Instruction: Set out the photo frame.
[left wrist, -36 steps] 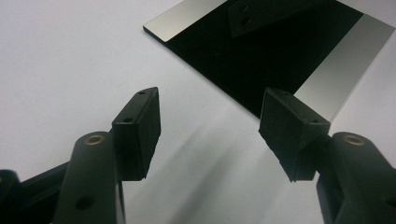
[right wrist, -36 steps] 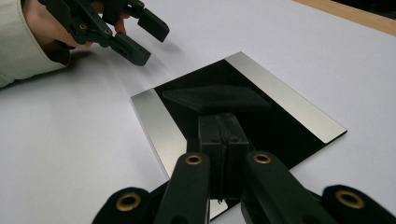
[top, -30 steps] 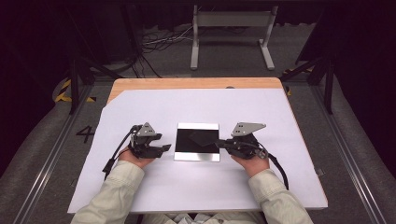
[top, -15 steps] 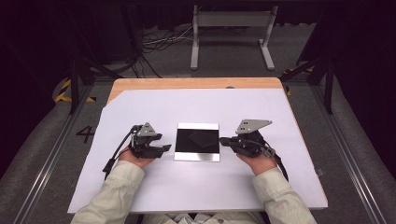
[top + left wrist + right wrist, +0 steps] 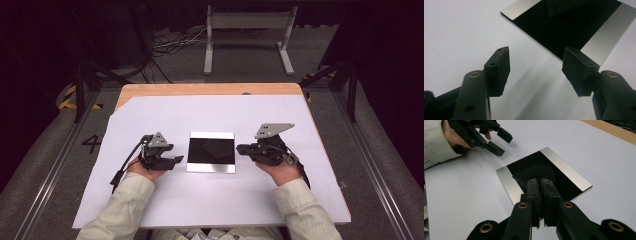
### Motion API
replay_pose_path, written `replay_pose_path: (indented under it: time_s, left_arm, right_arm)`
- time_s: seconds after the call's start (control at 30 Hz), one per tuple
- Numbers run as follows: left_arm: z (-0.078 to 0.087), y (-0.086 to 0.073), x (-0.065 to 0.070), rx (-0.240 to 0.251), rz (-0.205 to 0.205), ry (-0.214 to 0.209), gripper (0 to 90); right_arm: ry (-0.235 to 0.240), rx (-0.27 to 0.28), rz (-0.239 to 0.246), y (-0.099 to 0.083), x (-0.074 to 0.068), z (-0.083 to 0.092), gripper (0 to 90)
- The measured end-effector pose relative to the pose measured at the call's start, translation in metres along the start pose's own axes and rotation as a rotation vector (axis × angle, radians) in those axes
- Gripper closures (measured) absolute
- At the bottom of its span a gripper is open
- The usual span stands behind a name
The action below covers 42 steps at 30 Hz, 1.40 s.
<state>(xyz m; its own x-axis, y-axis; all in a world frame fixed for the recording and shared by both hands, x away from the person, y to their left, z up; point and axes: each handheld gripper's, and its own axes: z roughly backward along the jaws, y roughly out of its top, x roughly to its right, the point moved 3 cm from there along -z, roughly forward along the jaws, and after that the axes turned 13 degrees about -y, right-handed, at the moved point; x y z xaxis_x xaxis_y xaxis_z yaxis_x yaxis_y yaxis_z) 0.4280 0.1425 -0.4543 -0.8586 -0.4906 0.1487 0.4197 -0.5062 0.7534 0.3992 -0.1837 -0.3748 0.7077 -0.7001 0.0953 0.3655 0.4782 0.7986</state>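
The black plate (image 5: 211, 152) should be approached low at opposite edges: left gripper (image 5: 172, 161) wide open, empty; right gripper (image 5: 241, 148) closed on nothing (reopening needed).

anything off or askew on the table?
Nothing stands out. The black plate lies flat and square on the white sheet, undamaged. The left gripper is open beside it, the right gripper shut, neither touching it.

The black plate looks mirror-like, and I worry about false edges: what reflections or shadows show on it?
High view: the black plate carries a faint grey reflection. Left gripper view: a dark triangular reflection near its top edge; the left claw casts a soft shadow on the white sheet. Right gripper view: a hazy reflection ahead of the right claw.
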Motion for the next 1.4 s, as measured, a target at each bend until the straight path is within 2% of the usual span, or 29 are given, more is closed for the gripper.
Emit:
replay_pose_path:
  time_s: [0.13, 0.3, 0.43, 0.57, 0.77, 1.13, 1.4]
  left_arm:
    - [0.0, -0.003, -0.001, 0.014, 0.012, 0.025, 41.2]
    - [-0.001, -0.004, -0.001, 0.016, -0.007, 0.046, 41.2]
    - [0.0, -0.004, -0.002, 0.026, -0.011, 0.047, 41.2]
    - [0.0, -0.004, -0.003, 0.037, 0.006, 0.039, 41.0]
    - [0.0, -0.004, -0.002, 0.047, -0.002, 0.051, 40.9]
    - [-0.001, -0.005, -0.003, 0.049, -0.003, 0.05, 40.2]
    - [-0.005, -0.006, -0.003, 0.035, -0.005, 0.057, 39.9]
  right_arm:
    - [-0.013, -0.02, -0.008, 0.003, 0.002, 0.001, 83.6]
    - [-0.012, -0.034, -0.011, 0.009, 0.006, 0.0, 81.9]
    - [-0.018, -0.052, -0.005, 0.013, 0.01, -0.003, 81.1]
    - [-0.02, -0.07, -0.03, 0.017, 0.016, -0.006, 78.7]
    - [-0.044, -0.116, -0.06, 0.019, 0.025, -0.01, 75.9]
    - [-0.014, -0.167, -0.164, 0.024, 0.038, -0.019, 68.7]
    - [-0.015, -0.189, -0.169, 0.028, 0.042, -0.025, 68.0]
